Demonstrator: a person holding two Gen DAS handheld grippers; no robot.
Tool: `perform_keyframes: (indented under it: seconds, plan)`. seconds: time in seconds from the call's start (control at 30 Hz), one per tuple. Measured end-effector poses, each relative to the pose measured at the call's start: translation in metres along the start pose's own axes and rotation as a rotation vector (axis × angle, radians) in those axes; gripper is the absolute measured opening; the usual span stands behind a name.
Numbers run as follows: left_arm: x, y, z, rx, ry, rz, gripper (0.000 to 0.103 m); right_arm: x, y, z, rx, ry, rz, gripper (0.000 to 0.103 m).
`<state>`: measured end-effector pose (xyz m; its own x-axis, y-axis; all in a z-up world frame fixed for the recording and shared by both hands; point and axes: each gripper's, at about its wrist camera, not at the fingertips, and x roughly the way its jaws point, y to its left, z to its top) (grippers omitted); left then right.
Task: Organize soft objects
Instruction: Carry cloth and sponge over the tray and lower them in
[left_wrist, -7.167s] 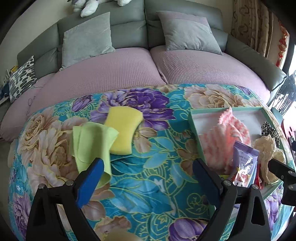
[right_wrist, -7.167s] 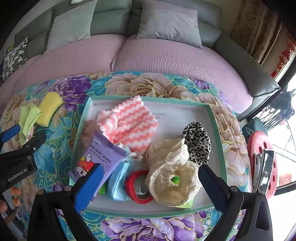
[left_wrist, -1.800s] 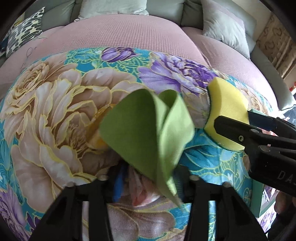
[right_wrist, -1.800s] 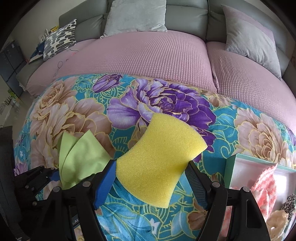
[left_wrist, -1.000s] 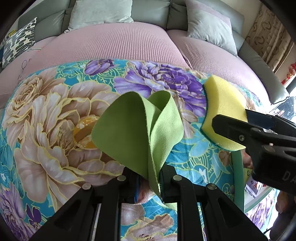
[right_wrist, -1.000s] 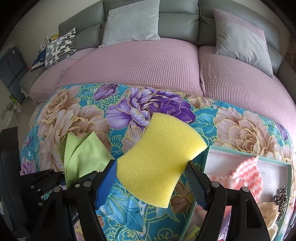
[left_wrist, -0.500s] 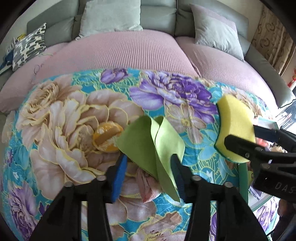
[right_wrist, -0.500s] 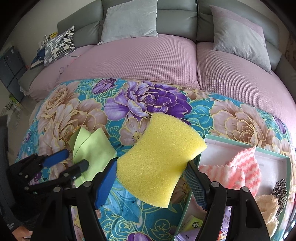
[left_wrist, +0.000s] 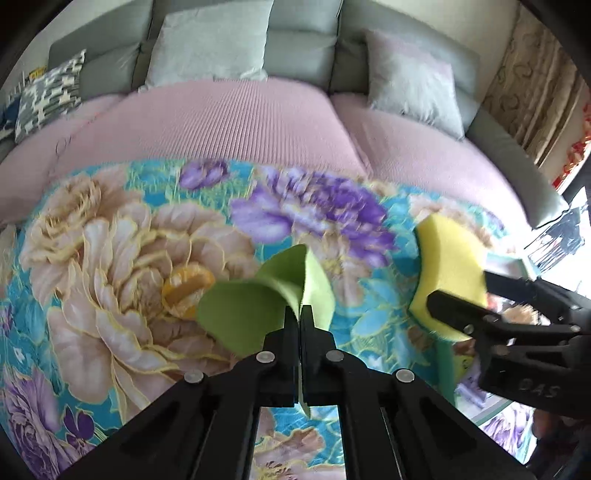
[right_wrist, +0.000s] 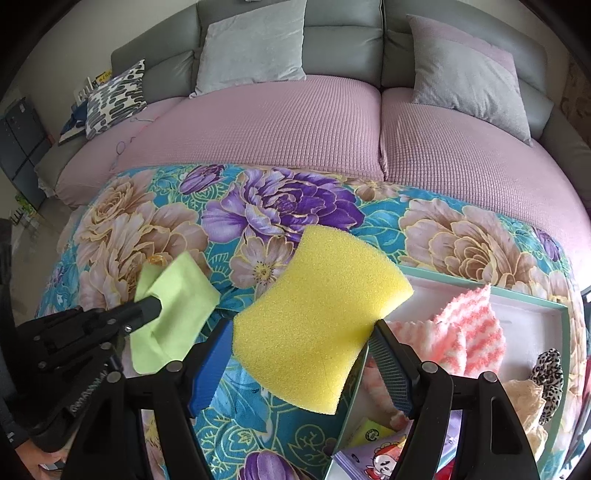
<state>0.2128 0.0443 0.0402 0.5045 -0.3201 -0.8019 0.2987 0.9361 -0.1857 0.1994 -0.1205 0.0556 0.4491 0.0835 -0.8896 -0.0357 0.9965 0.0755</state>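
The left tongs are clamped tight on a fold of the green cloth, their jaws having just closed on it after a brief loosening; the cloth hangs lifted off the floral cover, its loose flaps fanning out to the left and far side of the tips. The right tongs stand wide with both pads pressed into the waist of the yellow sponge, which is held clear of the cover, its right corner reaching over the near-left edge of the teal box. In the right wrist view the cloth sits to the left of the sponge, apart from it, with a strip of cover between. The box lies at the right of the cover and already holds a pink-striped cloth, a leopard scrunchie, a cream lace piece and some packets at its near edge. Left of the box the cover is open out to its far edge, where the mauve sofa seat begins. Both tongs point steeply down, side by side, the left one's black frame low at the left of the right wrist view.
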Motion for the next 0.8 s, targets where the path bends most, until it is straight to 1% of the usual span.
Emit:
perform_keyframes:
  seconds: [0.17,0.37,0.47,0.57,0.7,0.8]
  plan:
    - [-0.038,-0.010,0.014,0.013,-0.130,-0.042,0.001,-0.023,-0.009,0.001,0.025,-0.050,-0.007,0.077]
    - [-0.062,-0.036,0.022,0.064,-0.224,-0.095,0.001,-0.051,-0.027,-0.005,0.061,-0.100,-0.042,0.077]
    - [-0.064,-0.057,0.023,0.106,-0.245,-0.134,0.001,-0.066,-0.045,-0.013,0.094,-0.120,-0.081,0.077]
    - [-0.061,-0.082,0.022,0.148,-0.253,-0.170,0.001,-0.076,-0.067,-0.021,0.121,-0.121,-0.137,0.077]
    - [-0.058,-0.113,0.020,0.171,-0.253,-0.263,0.001,-0.087,-0.101,-0.034,0.163,-0.111,-0.225,0.077]
    - [-0.058,-0.139,0.013,0.214,-0.253,-0.338,0.001,-0.099,-0.129,-0.043,0.198,-0.111,-0.294,0.077]
